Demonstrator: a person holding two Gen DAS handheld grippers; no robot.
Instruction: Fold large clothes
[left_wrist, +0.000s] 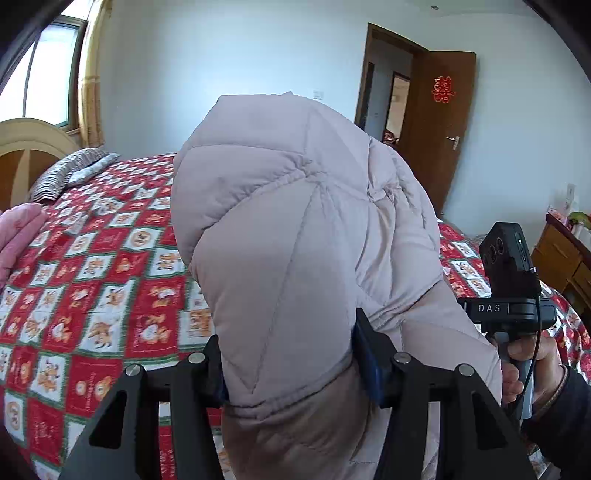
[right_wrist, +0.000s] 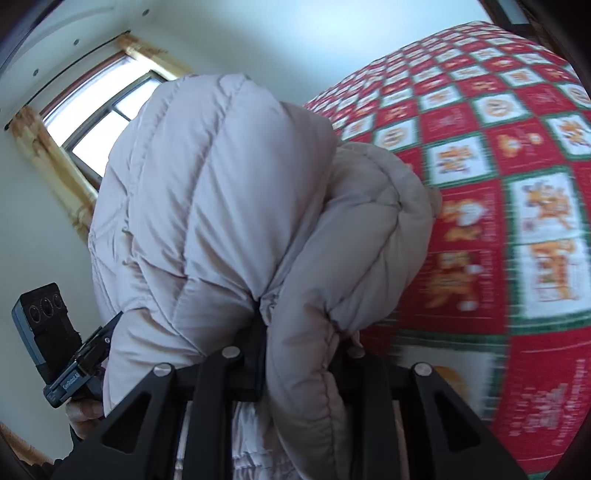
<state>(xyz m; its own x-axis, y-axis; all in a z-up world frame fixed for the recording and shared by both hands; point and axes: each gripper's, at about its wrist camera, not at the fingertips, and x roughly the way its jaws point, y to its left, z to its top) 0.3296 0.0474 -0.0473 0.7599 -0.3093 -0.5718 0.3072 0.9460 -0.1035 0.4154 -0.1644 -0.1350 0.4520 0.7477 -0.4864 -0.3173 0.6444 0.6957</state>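
Note:
A pale lilac-grey puffer jacket (left_wrist: 295, 221) is held up in the air above the bed and fills the middle of both views (right_wrist: 221, 206). My left gripper (left_wrist: 291, 373) is shut on a bunched part of the jacket. My right gripper (right_wrist: 299, 350) is shut on another bunched part; its fingertips are hidden by the padding. In the left wrist view the right gripper's body (left_wrist: 509, 295) and the hand holding it show at the right. In the right wrist view the left gripper's body (right_wrist: 55, 339) shows at the lower left.
The bed (left_wrist: 92, 277) has a red, white and green checked quilt, also in the right wrist view (right_wrist: 498, 166). A striped pillow (left_wrist: 66, 173) and pink cloth (left_wrist: 18, 236) lie at its head. A brown door (left_wrist: 439, 129), a wooden dresser (left_wrist: 565, 254) and a window (right_wrist: 107, 118) surround it.

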